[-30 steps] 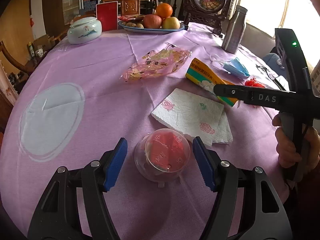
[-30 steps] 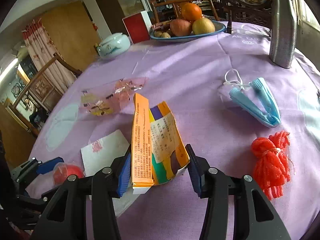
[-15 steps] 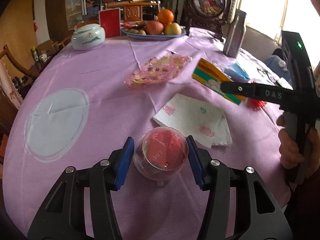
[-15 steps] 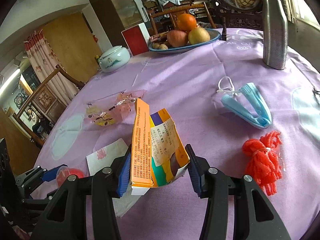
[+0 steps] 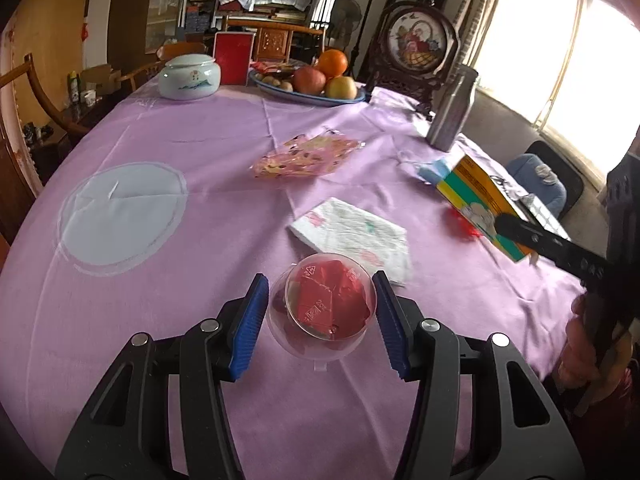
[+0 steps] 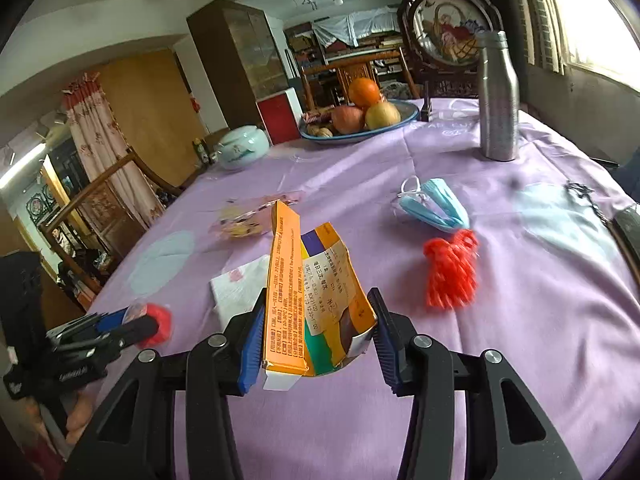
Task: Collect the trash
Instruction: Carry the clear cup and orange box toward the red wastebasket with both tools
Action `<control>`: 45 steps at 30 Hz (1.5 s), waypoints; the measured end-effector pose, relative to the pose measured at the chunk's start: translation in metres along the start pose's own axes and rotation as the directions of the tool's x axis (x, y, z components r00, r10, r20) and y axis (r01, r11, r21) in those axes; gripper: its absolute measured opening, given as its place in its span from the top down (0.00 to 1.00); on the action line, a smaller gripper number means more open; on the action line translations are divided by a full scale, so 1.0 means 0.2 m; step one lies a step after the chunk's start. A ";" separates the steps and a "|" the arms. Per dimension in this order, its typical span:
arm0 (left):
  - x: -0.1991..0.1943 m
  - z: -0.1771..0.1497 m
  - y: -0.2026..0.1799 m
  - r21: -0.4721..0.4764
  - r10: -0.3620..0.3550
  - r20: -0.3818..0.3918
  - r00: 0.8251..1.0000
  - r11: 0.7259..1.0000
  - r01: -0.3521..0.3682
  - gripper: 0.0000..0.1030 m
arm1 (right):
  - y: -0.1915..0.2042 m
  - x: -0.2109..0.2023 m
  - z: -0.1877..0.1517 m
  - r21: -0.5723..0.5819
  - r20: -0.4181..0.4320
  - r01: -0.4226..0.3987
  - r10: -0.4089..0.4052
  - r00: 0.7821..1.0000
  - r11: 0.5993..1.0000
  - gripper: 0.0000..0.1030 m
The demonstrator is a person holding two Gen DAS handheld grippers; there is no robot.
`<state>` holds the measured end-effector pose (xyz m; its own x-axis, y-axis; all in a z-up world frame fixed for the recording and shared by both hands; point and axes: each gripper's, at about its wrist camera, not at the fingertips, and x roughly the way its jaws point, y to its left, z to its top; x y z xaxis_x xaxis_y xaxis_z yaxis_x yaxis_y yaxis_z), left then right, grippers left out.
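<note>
two grippers loaded: left gripper [image 5: 320,316] clamps cup [image 5: 326,306], right gripper [image 6: 316,334] box [image 6: 308,300]

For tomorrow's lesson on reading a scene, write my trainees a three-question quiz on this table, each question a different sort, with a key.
1. True or false: the left tool holds a clear cup.
2. What does the right tool hold? A) face mask B) orange carton C) metal bottle
3. Fill in: the red mesh bundle lies beside the blue ___.

Key: 1 true. 2 B, the orange carton. 3 face mask.
</note>
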<state>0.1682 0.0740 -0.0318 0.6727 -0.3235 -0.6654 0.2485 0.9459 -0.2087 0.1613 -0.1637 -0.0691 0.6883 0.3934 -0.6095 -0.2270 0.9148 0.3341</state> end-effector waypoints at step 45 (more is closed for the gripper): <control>0.05 -0.42 -1.69 0.402 -0.348 -0.187 0.919 0.826 0.395 0.49 | -1.18 -1.47 -1.08 0.396 0.103 0.367 -0.438 0.893 0.842 0.53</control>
<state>0.0322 -0.2471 -0.0269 0.4013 -0.6218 -0.6725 0.7513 0.6435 -0.1467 -0.1363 -0.4758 -0.1248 0.7849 -0.0584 -0.6168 0.3341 0.8783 0.3420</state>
